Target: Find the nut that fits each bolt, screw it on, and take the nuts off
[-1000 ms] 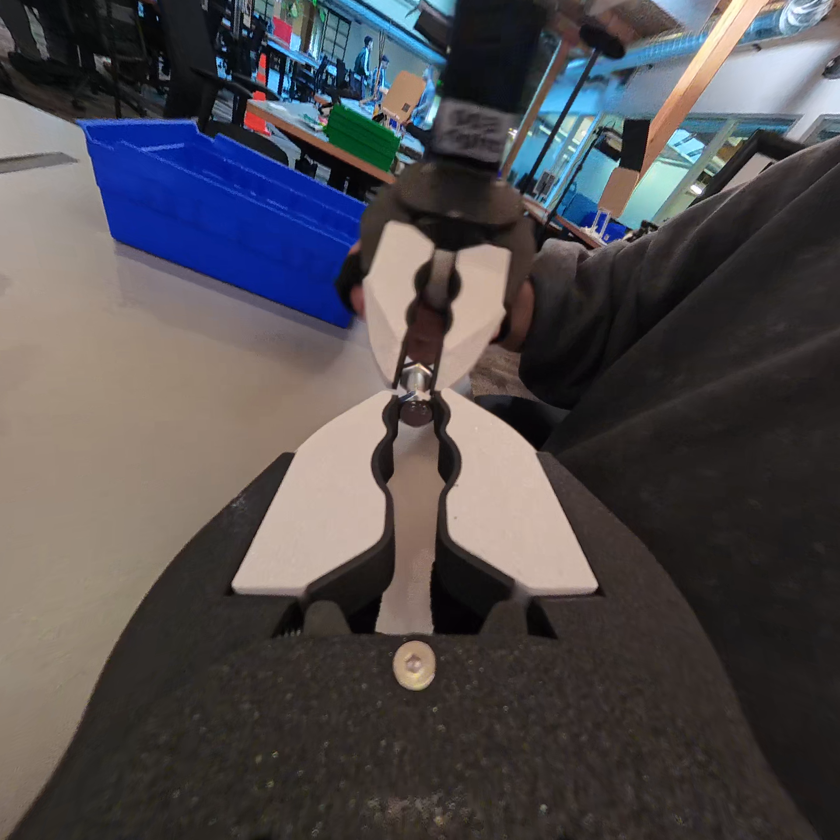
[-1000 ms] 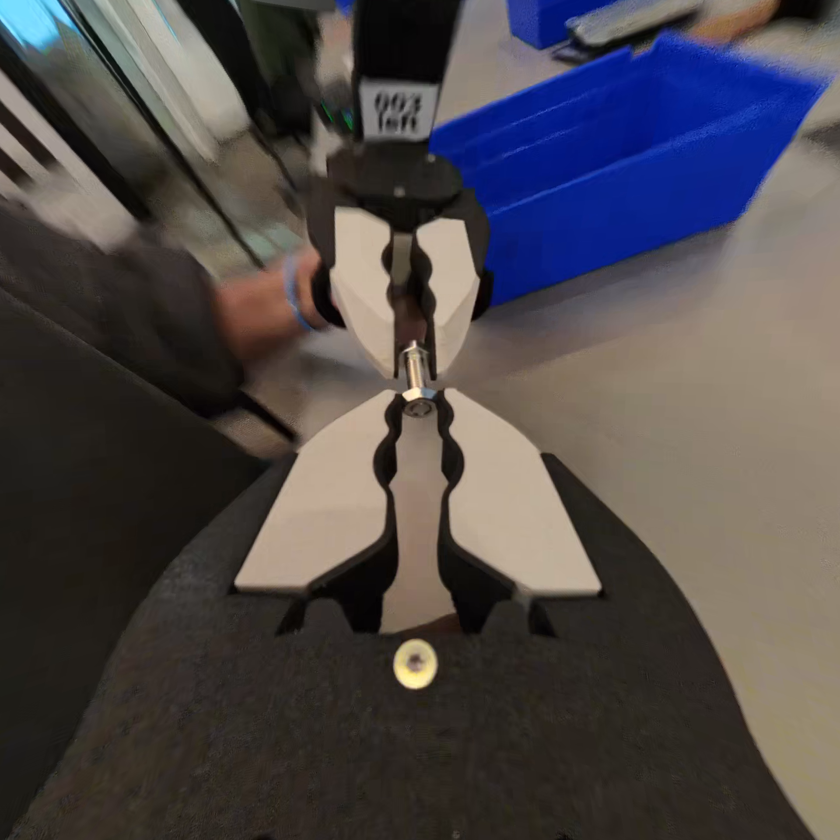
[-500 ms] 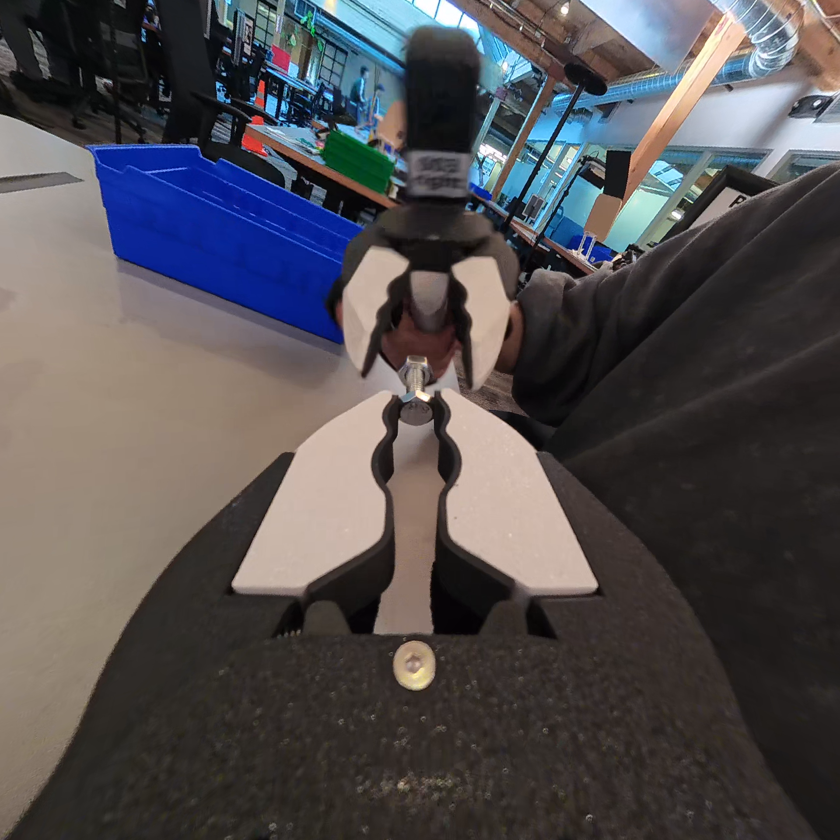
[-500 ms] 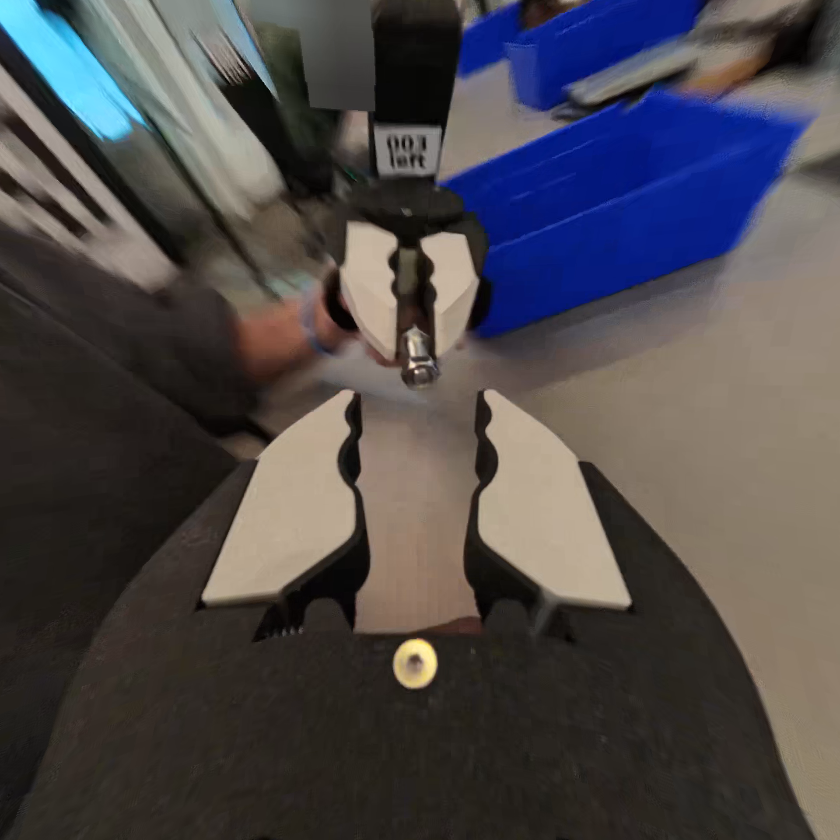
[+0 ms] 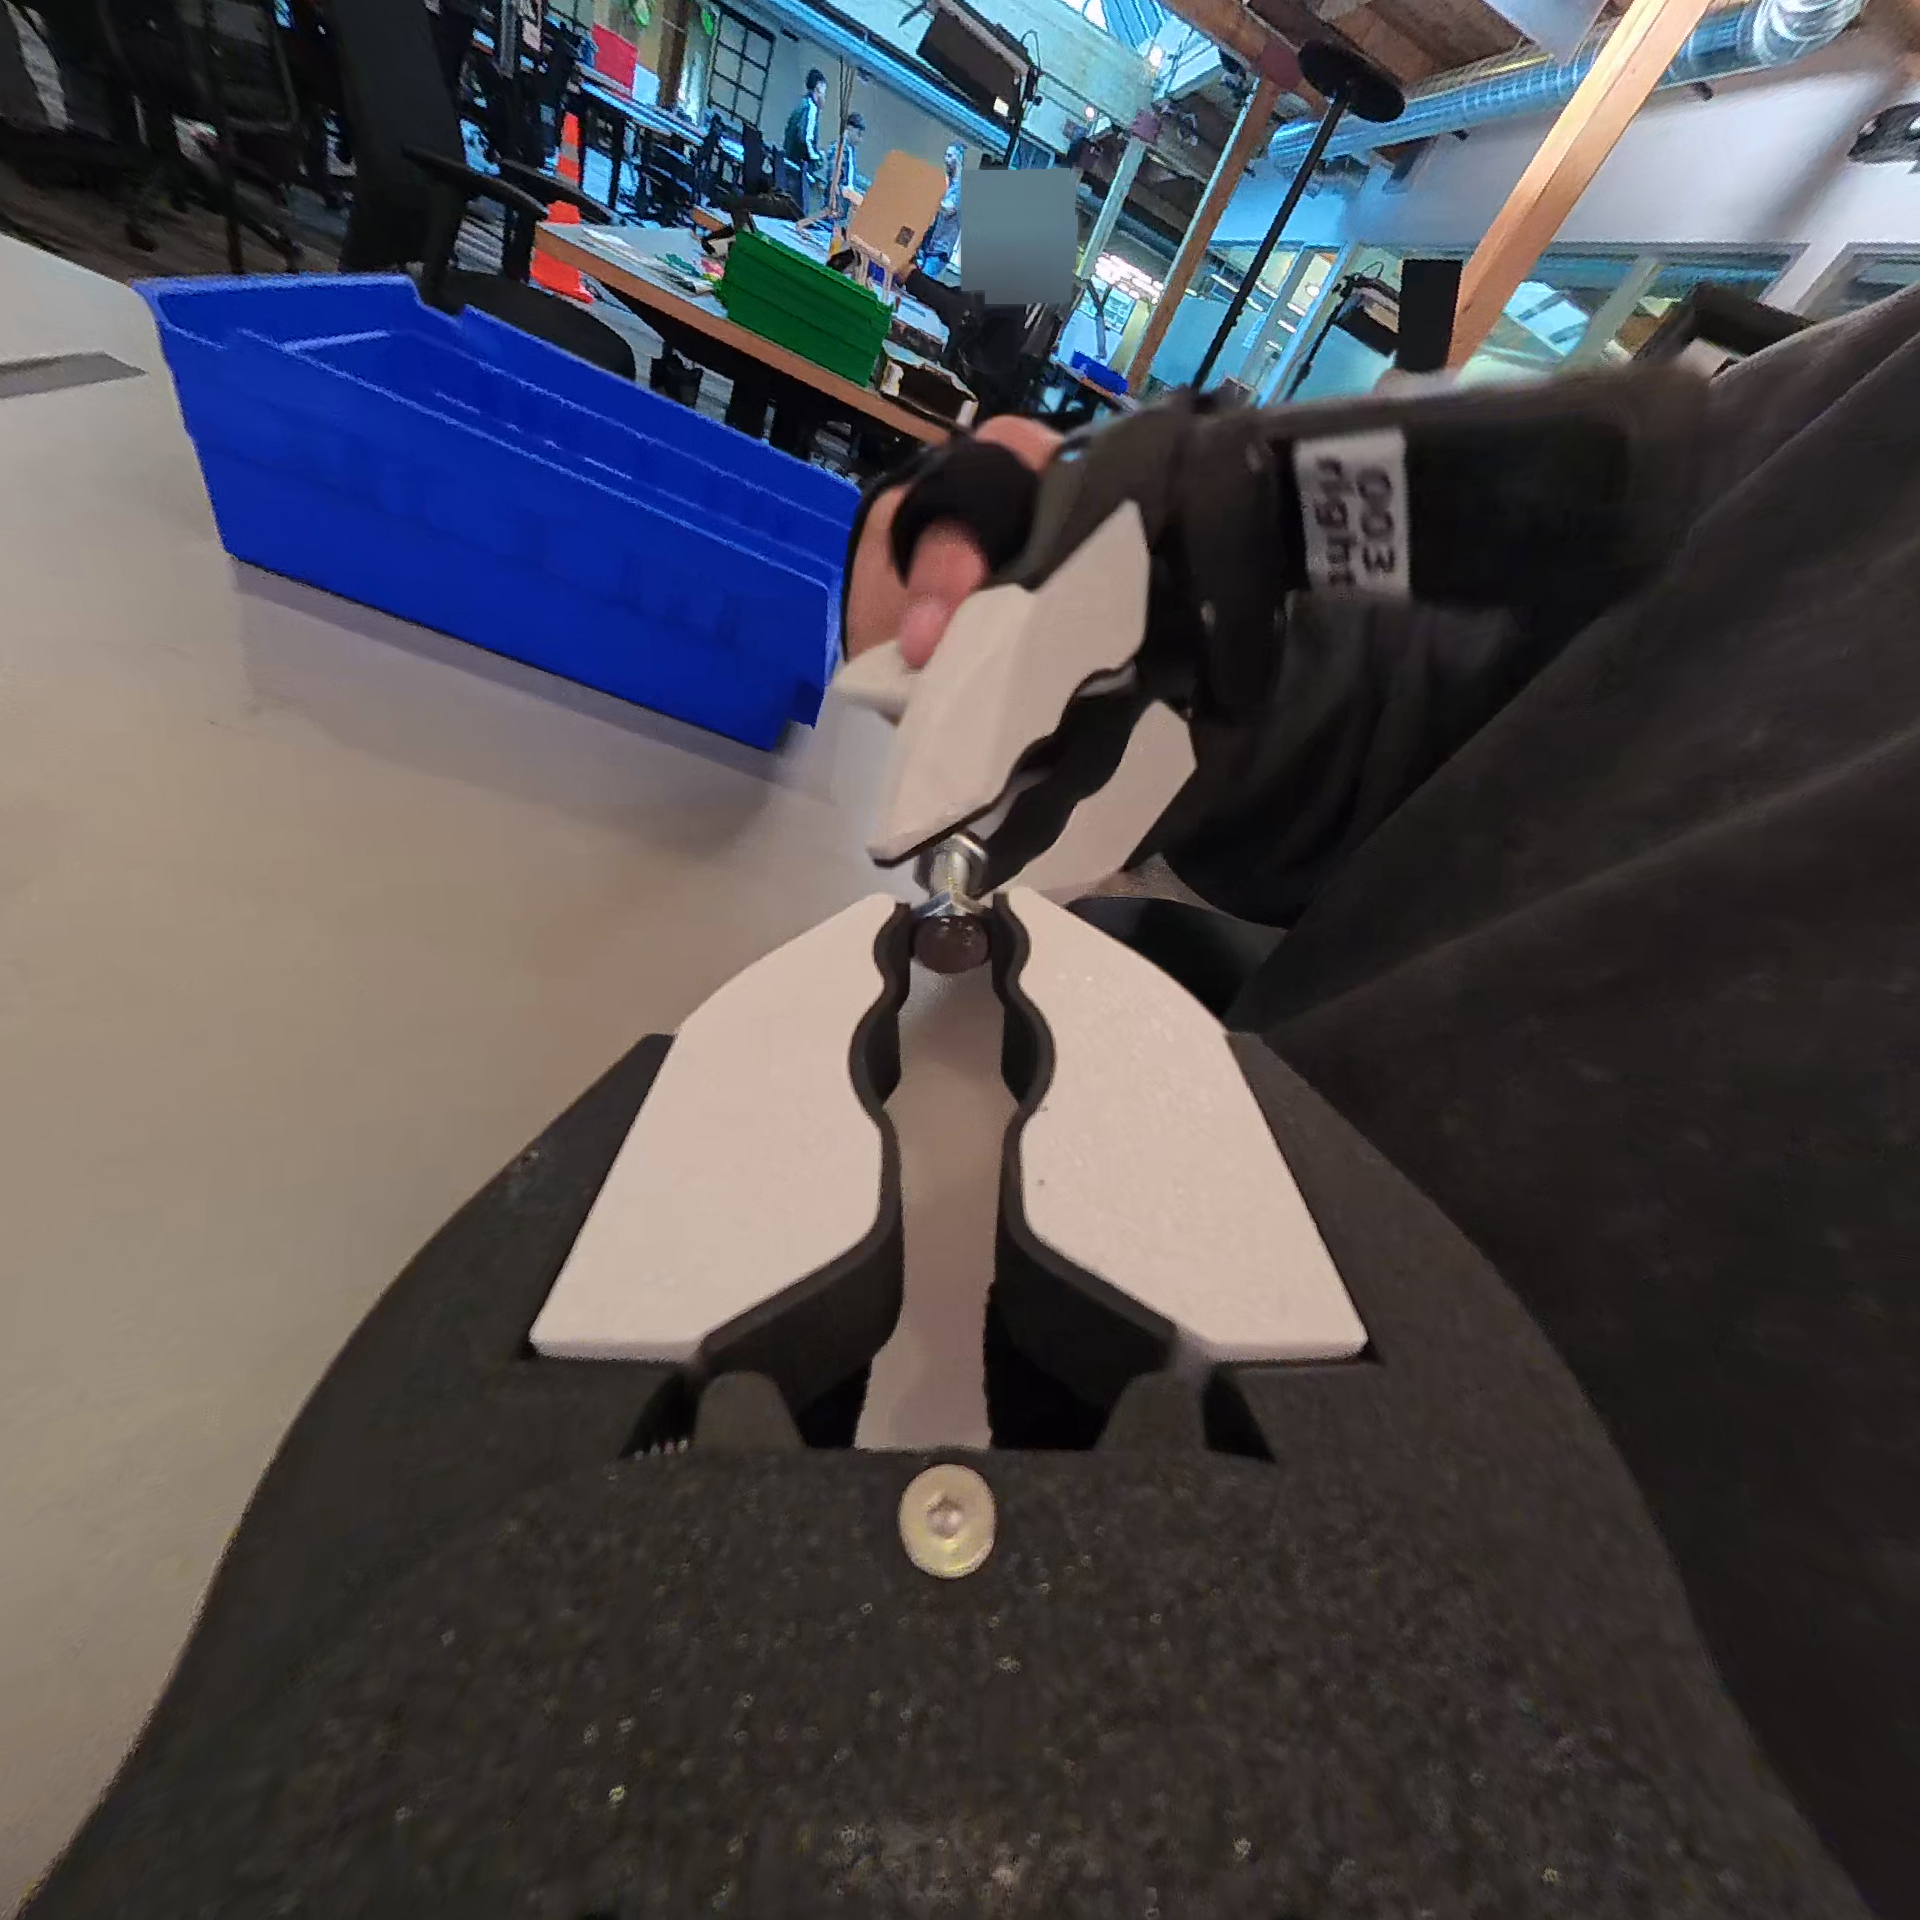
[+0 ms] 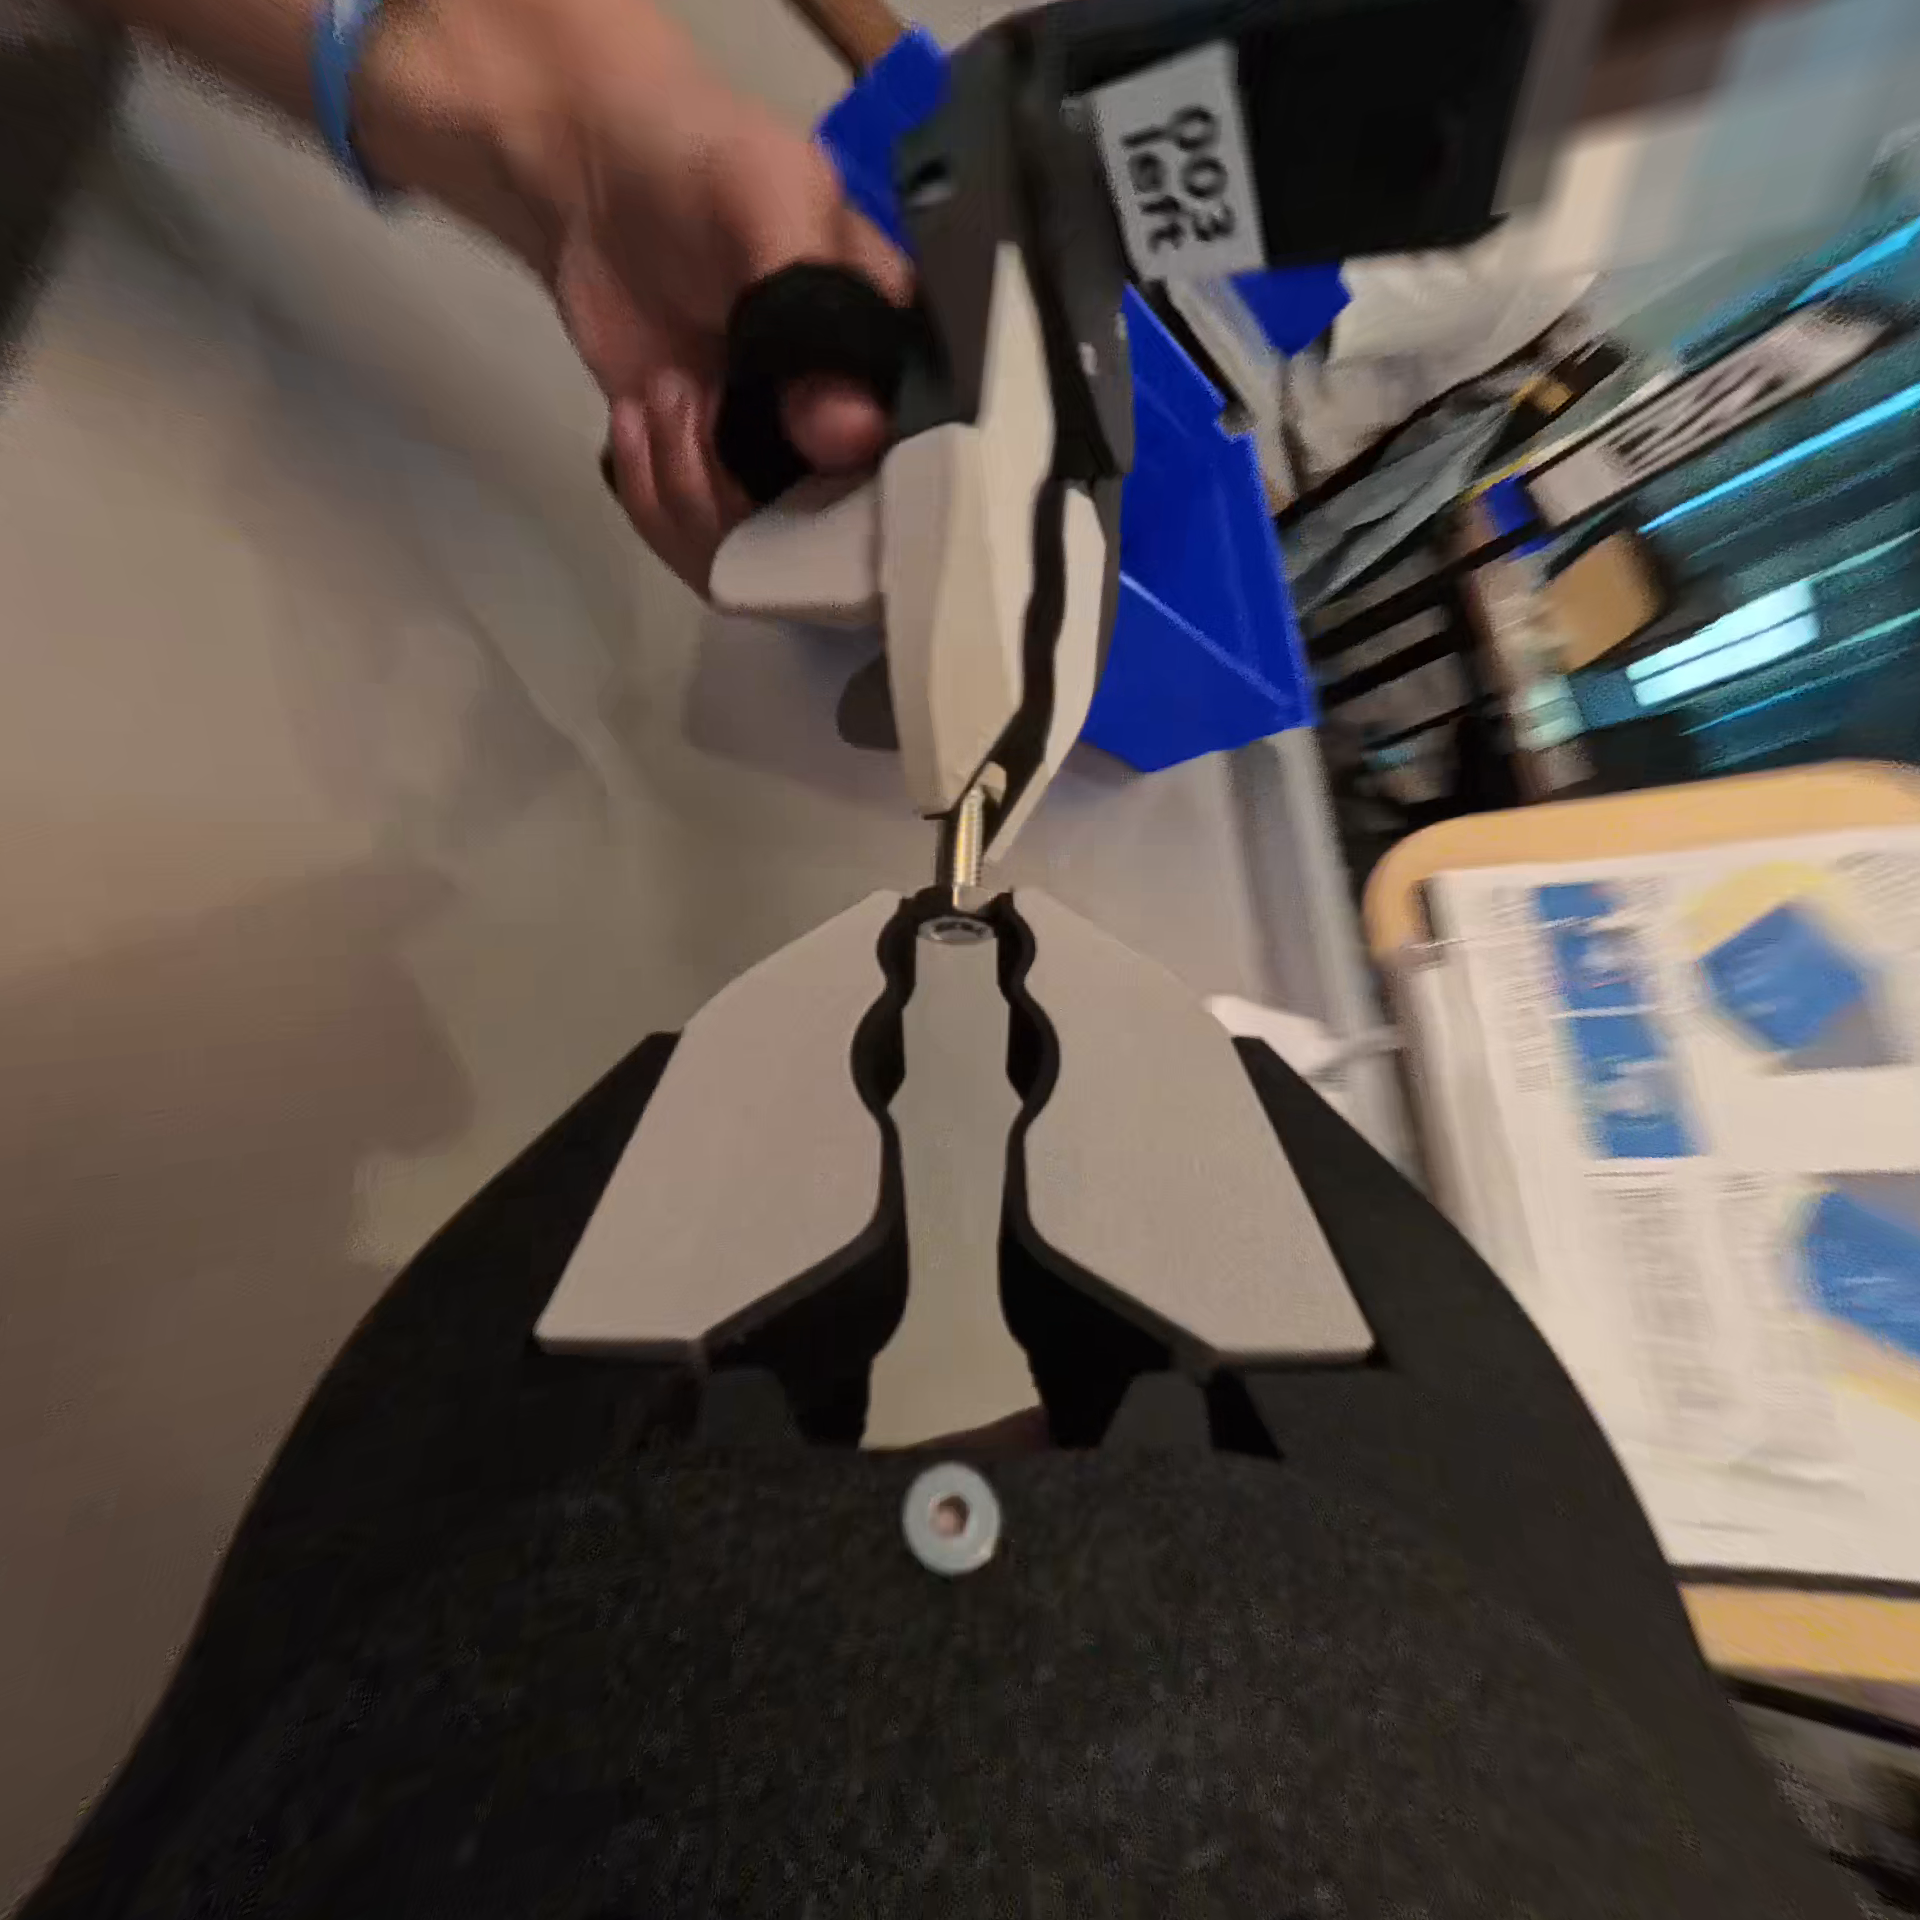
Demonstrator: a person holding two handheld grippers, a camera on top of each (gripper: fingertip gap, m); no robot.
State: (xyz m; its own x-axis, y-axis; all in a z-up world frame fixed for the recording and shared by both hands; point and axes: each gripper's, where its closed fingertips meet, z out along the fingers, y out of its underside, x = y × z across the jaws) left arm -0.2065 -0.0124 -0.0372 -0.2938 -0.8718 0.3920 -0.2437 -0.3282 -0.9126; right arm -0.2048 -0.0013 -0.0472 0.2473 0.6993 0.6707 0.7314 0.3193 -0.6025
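The left gripper [image 5: 948, 914] is clamped on the dark head of the bolt [image 5: 948, 940] at its fingertips, so most of the head is hidden. Just beyond, toward twelve o'clock, the right gripper [image 6: 961, 912] pinches the nut [image 6: 956, 932] on the bolt's threaded end; how far it is threaded on cannot be made out. Both are held above the grey table [image 5: 260, 935]. A blue bin [image 5: 499, 499] sits at ten o'clock, farther back. The right wrist view is blurred by motion.
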